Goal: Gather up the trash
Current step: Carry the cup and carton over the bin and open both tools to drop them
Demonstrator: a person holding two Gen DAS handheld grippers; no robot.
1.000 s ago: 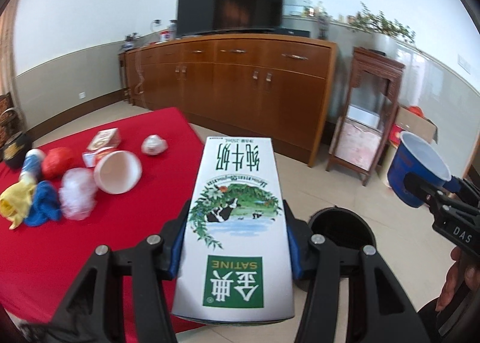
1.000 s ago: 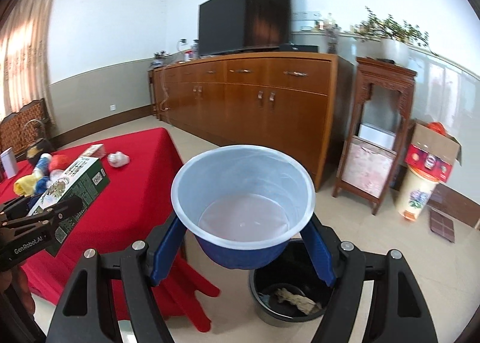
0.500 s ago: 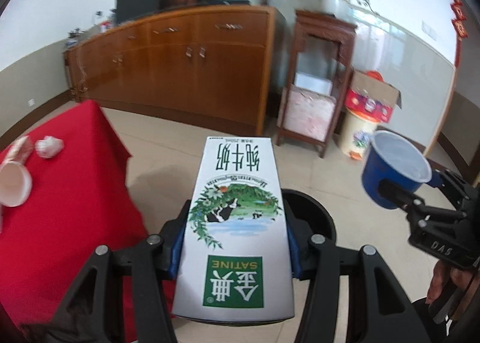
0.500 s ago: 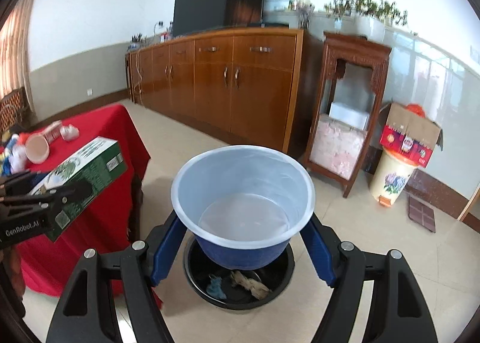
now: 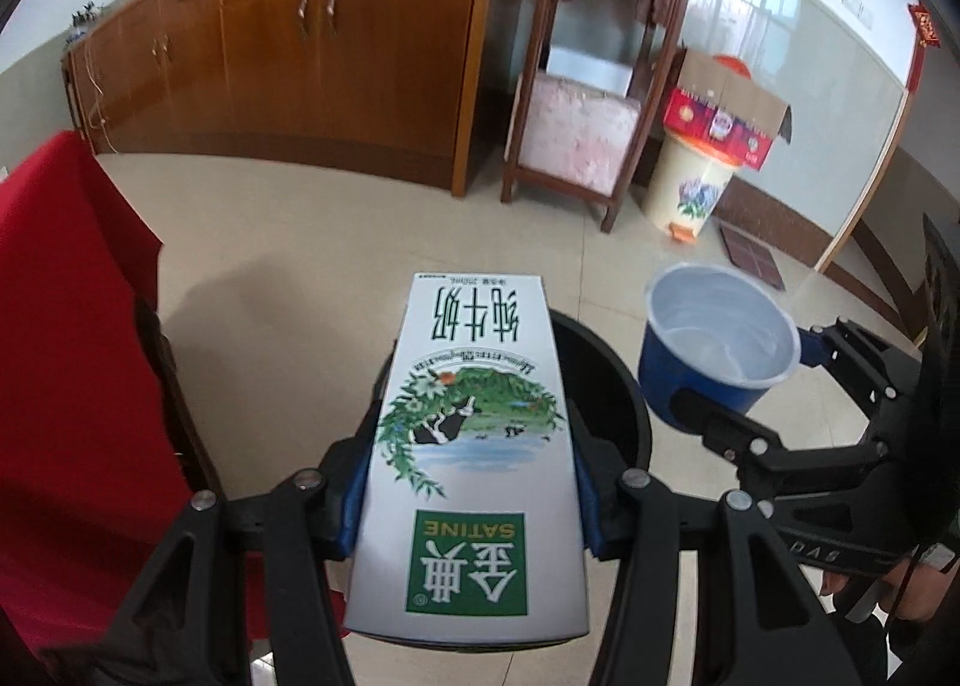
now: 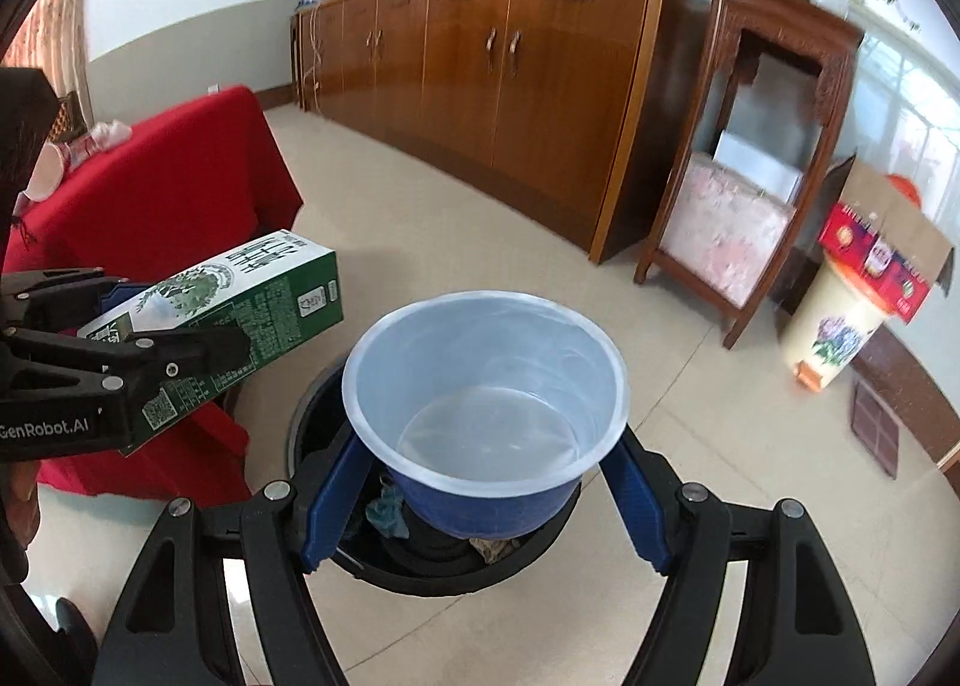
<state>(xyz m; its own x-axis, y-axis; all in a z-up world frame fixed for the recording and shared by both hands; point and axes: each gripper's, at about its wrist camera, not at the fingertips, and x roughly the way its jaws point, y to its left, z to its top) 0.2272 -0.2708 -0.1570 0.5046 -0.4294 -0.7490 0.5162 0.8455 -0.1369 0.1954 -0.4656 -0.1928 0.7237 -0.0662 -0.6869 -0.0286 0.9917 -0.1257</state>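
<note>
A white and green milk carton point(image 5: 474, 446) lies lengthwise between the pads of my left gripper point(image 5: 474, 476), which is shut on it. Part of the black trash bin point(image 5: 606, 404) on the floor shows just behind and below the carton. My right gripper point(image 6: 486, 482) is shut on a blue plastic bowl point(image 6: 486, 404) with a white inside, held upright over the black bin point(image 6: 432, 560). Crumpled scraps point(image 6: 387, 512) lie in the bin. In the right wrist view the carton point(image 6: 240, 314) and left gripper point(image 6: 138, 320) hang left of the bowl, by the bin's left rim.
A table under a red cloth point(image 6: 168, 194) stands left of the bin, with cups point(image 6: 48, 170) on it. Behind are a long wooden sideboard point(image 5: 336, 56), a carved wooden stand point(image 5: 594, 86) and a cream pedal bin point(image 5: 690, 188) with a cardboard box point(image 5: 726, 110) on top.
Both grippers have swung away from the red table and sunk toward the black bin, each keeping its load. The bin now lies right under the bowl and the carton's far end.
</note>
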